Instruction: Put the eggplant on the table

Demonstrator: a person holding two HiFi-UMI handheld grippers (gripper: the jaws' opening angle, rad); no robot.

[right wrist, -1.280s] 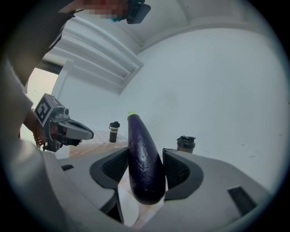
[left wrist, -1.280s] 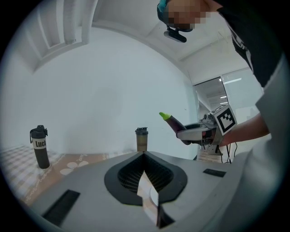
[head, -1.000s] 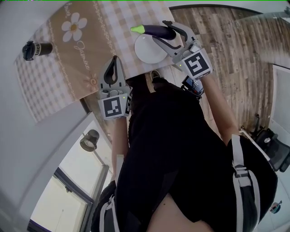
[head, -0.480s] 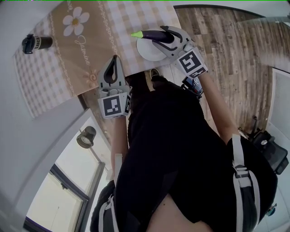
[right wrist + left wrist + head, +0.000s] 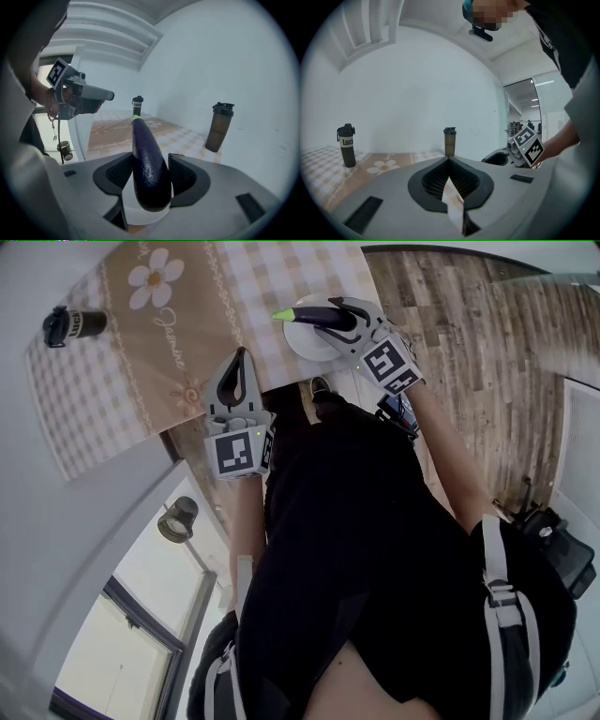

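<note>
Right gripper (image 5: pixel 150 176) clamping eggplant (image 5: pixel 147 159) at thick end, holding it over plate (image 5: pixel 314 349) by table's (image 5: pixel 187 343) near edge. Left gripper (image 5: pixel 449 178) hovering, jaws together, empty. Eggplant looking firm, light, glossy, probably slippery; thick body seeming the best hold.

From the head view, the eggplant (image 5: pixel 302 312) loses its blunt end between the jaws of the right gripper (image 5: pixel 325 315), which also covers much of the white plate (image 5: pixel 312 343); the checked tablecloth (image 5: pixel 122 371) runs off the top edge, and the label on the dark bottle (image 5: pixel 73 324) is too small to read
</note>
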